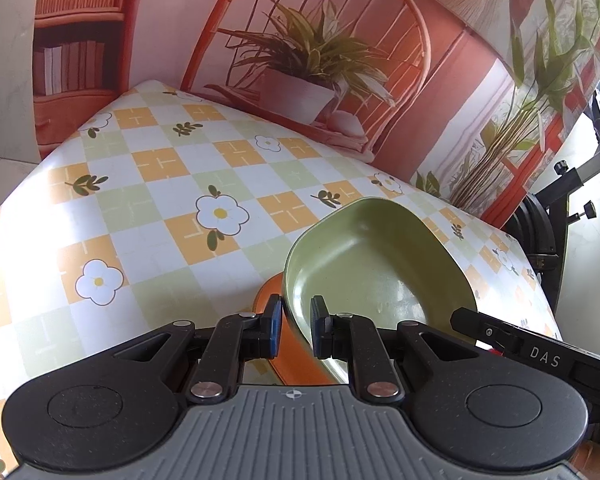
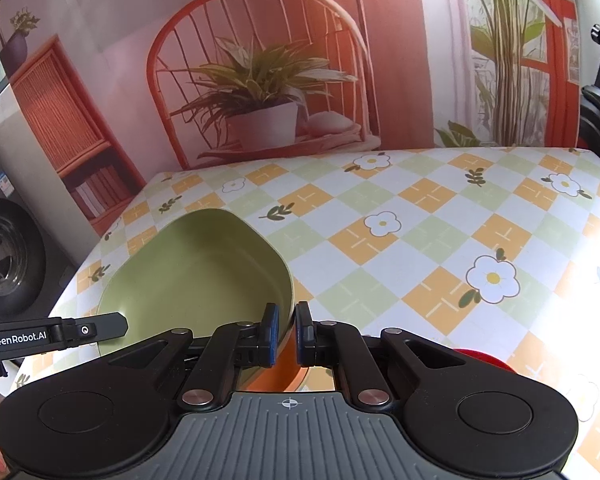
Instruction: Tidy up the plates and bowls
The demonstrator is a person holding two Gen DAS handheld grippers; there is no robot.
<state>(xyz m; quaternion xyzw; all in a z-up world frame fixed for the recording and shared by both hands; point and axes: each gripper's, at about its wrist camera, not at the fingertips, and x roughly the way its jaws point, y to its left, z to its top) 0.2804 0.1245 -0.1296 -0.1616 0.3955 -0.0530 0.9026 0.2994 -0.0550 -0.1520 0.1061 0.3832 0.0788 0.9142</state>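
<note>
A green bowl (image 1: 372, 264) with rounded corners is held tilted over the checked flower tablecloth (image 1: 160, 200). My left gripper (image 1: 297, 330) is shut on the bowl's near-left rim. In the right wrist view, my right gripper (image 2: 287, 336) is shut on the green bowl (image 2: 196, 268) at its near-right rim. An orange dish (image 1: 296, 360) lies right under the bowl and shows between the fingers of both grippers, as the orange dish (image 2: 268, 380). I cannot tell whether the two are nested. Each view catches one finger of the other gripper, the right finger (image 1: 480, 326) and the left finger (image 2: 96, 328).
A red round object (image 2: 480, 356) peeks out by the right gripper's body. A printed backdrop of a chair and plant (image 2: 256, 92) stands behind the table. A washing machine (image 2: 8, 256) is off the table's left edge. A black stand (image 1: 548, 232) is off its right edge.
</note>
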